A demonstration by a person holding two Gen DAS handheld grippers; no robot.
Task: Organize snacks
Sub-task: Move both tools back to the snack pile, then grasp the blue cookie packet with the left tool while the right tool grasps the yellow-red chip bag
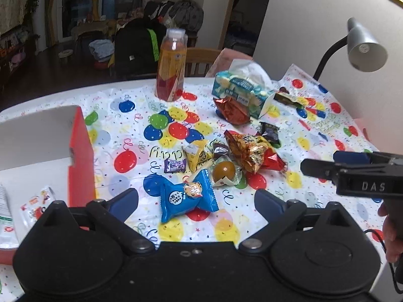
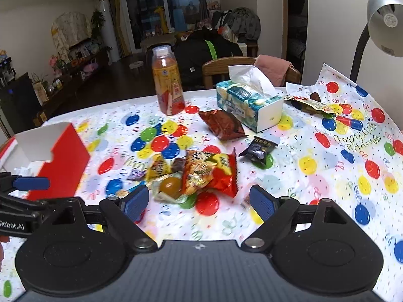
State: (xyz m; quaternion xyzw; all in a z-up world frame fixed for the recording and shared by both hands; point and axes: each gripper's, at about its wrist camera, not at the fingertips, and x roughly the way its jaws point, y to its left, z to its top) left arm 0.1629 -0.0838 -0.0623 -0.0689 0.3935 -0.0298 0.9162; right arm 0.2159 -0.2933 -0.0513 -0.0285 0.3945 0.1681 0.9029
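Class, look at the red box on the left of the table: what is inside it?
Inside the red box, one small cartoon-printed packet and a white pack's edge show; the claw body hides the rest.

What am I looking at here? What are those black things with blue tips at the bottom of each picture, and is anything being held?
No robot arm here: a person holds a two-finger gripper in each hand, and each gripper carries a wide-angle camera that looks out along its fingers. One picture comes from the left gripper, the other from the right gripper. The blue parts are the finger pads.

Both grippers are open and hold nothing. A blue snack packet lies between the left one's fingers, not yet gripped.

On the balloon-print tablecloth lies a heap of wrapped snacks, with a drink bottle and a tissue box behind. The red and white box to the left is open, possibly where the snacks go.
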